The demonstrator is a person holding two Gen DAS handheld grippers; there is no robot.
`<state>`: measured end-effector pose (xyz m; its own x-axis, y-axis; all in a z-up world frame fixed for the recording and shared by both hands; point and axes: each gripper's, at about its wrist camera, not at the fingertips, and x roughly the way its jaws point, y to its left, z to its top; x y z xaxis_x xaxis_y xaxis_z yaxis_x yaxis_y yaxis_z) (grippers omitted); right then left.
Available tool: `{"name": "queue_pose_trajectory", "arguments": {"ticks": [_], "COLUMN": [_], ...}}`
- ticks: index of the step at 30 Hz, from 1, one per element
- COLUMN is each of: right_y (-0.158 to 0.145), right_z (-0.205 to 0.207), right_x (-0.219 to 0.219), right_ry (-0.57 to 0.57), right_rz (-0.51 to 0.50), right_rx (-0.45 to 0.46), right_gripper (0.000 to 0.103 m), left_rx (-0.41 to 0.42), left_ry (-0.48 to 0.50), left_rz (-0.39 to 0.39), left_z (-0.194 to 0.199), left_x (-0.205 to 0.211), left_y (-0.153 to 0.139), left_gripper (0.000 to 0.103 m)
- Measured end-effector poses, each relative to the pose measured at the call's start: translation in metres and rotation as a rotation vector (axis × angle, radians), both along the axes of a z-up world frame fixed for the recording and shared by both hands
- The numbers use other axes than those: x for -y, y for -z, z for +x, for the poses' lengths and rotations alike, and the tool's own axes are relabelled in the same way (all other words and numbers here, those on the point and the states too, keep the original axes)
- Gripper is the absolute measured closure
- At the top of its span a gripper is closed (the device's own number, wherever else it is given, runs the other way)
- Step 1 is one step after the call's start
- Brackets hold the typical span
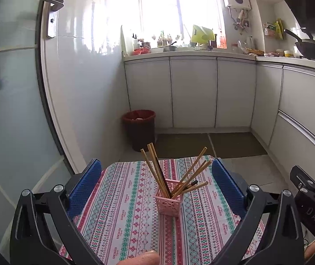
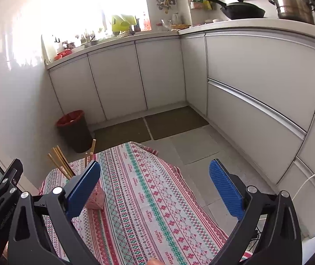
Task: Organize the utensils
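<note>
A pink lattice holder (image 1: 168, 202) stands upright on the patterned tablecloth (image 1: 122, 209), with several wooden chopsticks (image 1: 157, 170) fanned out of its top. My left gripper (image 1: 156, 167) is open above the table, the holder in line between its blue pads (image 1: 85, 181), and nothing is held. In the right wrist view the holder (image 2: 96, 198) is mostly hidden behind my right gripper's left pad (image 2: 83, 190), with chopstick tips (image 2: 59, 161) showing above it. My right gripper (image 2: 155, 169) is open and empty over the tablecloth (image 2: 153, 198), to the right of the holder.
A red-rimmed waste bin (image 1: 138, 128) stands on the floor beyond the table, by the white cabinets (image 1: 192, 92). A glass door (image 1: 9, 101) is close on the left. Two dark floor mats (image 1: 208, 144) lie ahead. The right gripper's body (image 1: 312, 201) shows at the right edge.
</note>
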<state>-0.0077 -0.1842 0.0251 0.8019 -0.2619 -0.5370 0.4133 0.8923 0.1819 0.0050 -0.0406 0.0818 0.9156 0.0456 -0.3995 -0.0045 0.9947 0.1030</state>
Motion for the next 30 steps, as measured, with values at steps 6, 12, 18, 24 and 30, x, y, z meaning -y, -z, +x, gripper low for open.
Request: {"name": "queue_pose_trajectory", "arguments": {"ticks": [6, 12, 18, 24, 30], "right_y": [0.0017, 0.0023, 0.0041, 0.0059, 0.0043], "right_z": [0.0012, 0.0031, 0.0040, 0.0061, 0.0052], "right_x": [-0.0018, -0.0023, -0.0022, -0.0076, -0.0092], "right_ry": [-0.005, -0.004, 0.005, 0.008, 0.011], "right_rz": [-0.006, -0.007, -0.015, -0.032, -0.037], "right_rx": [-0.006, -0.011, -0.011, -0.007, 0.002], "right_gripper": [0.007, 0.007, 0.007, 0.007, 0.007], "left_rx": [0.000, 0.001, 0.000, 0.002, 0.003], "left_ry": [-0.003, -0.003, -0.003, -0.016, -0.033], "left_rz": [-0.001, -0.001, 0.000, -0.004, -0.019], "left_z": [0.0010, 0.0010, 0.0007, -0.0001, -0.0013], "left_x": [-0.0011, -0.0013, -0.0015, -0.0034, -0.0078], "left_y": [0.0000, -0.0002, -0.0004, 0.0003, -0.0007], "left_gripper": [0.007, 0.007, 0.007, 0.007, 0.007]}}
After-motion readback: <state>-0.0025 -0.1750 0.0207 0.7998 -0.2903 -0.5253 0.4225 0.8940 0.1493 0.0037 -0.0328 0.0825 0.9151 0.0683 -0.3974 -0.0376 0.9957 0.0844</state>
